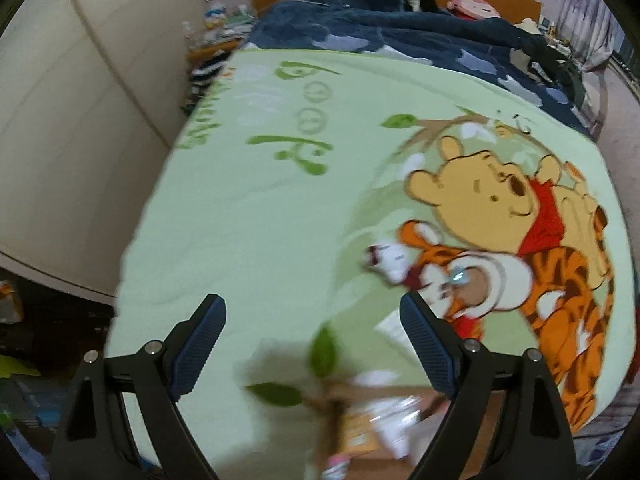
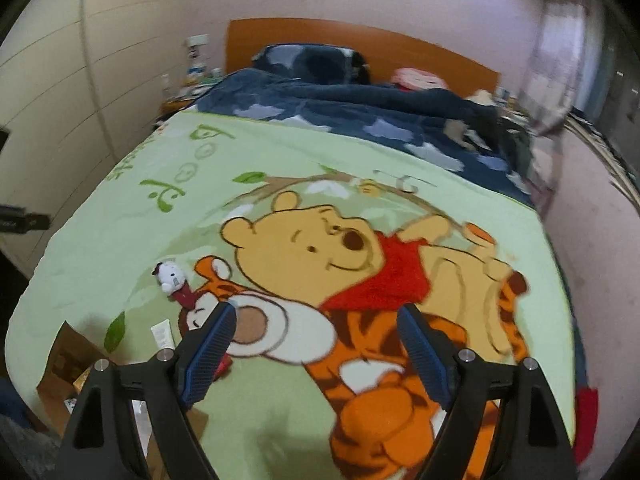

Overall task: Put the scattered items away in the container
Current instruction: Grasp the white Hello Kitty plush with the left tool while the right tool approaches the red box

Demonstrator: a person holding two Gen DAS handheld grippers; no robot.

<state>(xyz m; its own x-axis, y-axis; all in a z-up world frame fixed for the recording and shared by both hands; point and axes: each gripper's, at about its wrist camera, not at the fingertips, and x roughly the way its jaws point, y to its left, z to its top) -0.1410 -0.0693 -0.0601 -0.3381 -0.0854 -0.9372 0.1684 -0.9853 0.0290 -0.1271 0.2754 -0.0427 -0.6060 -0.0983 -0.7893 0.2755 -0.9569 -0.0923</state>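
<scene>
Both claws hang above a bed covered with a pale green fleece blanket [image 2: 120, 248] printed with a yellow bear and an orange striped tiger.

Left claw [image 1: 312, 312]: fingers spread wide apart, nothing between the blue ribbed pads [image 1: 198, 346]. Right claw [image 2: 316, 320]: fingers likewise wide apart and empty.

Container: a brown cardboard box [image 2: 60, 364] sits on the blanket at the near edge of the bed. In the right wrist view it lies at 8 o'clock, flaps raised, partly hidden behind the left finger. In the left wrist view the same box [image 1: 360, 424] shows at 6 o'clock between the fingers, badly blurred, with white and pink contents that cannot be identified.

Scattered items on the blanket:
- A small white plush toy with a dark red body [image 2: 173, 280] lies at 9 o'clock in the right wrist view, on the printed tiger's head; in the left wrist view it [image 1: 390, 262] is at 3 o'clock, blurred.
- A white squeeze tube [image 2: 162, 334] lies flat at 8 o'clock, between the plush toy and the box, just beside the right claw's left finger.
- A small red item [image 2: 224, 364] shows just behind that same finger; its kind cannot be told.

A rumpled navy quilt with pale patches [image 2: 360, 112] covers the far half of the bed, at 12 o'clock, below an orange wooden headboard [image 2: 400, 52].
</scene>
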